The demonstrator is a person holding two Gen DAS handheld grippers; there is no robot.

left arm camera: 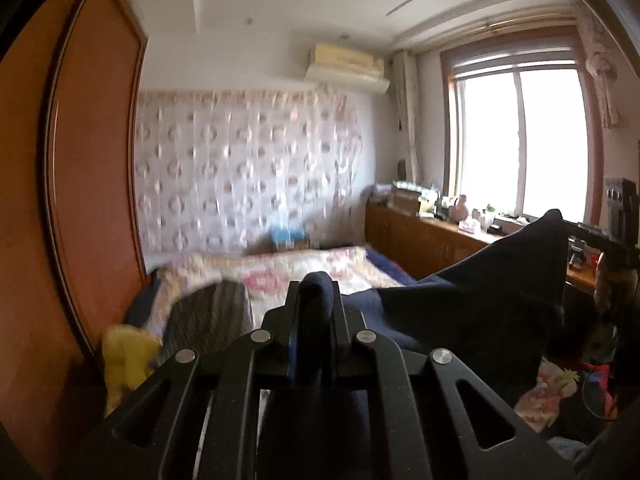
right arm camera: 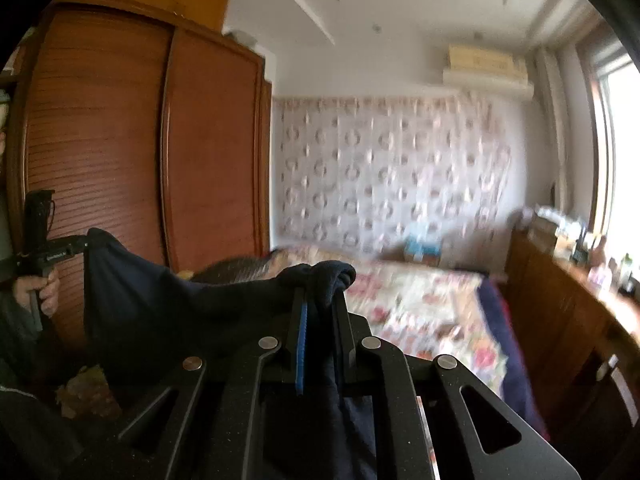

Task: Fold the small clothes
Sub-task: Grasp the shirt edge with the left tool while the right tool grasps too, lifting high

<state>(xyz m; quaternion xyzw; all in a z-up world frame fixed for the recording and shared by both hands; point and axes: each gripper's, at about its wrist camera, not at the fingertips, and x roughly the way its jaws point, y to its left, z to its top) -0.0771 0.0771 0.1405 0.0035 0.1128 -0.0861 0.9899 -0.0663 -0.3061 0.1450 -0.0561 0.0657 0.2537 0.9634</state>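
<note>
A dark navy garment (left arm camera: pixel 492 292) hangs stretched in the air between my two grippers, above the bed. My left gripper (left arm camera: pixel 316 300) is shut on one bunched corner of it. My right gripper (right arm camera: pixel 322 300) is shut on the other corner, and the cloth (right arm camera: pixel 168 304) sags away to the left. In the right wrist view the left gripper (right arm camera: pixel 82 245) shows at the far left, held by a hand, with the cloth pinched at its tip. In the left wrist view the right gripper (left arm camera: pixel 572 226) shows at the far right, holding the garment's raised corner.
A bed with a floral quilt (right arm camera: pixel 432 304) lies ahead and below. A grey striped garment (left arm camera: pixel 212 312) and a yellow one (left arm camera: pixel 124 356) lie on its left side. A wooden wardrobe (right arm camera: pixel 140 152) stands left, a low cabinet (left arm camera: pixel 432 240) under the window right.
</note>
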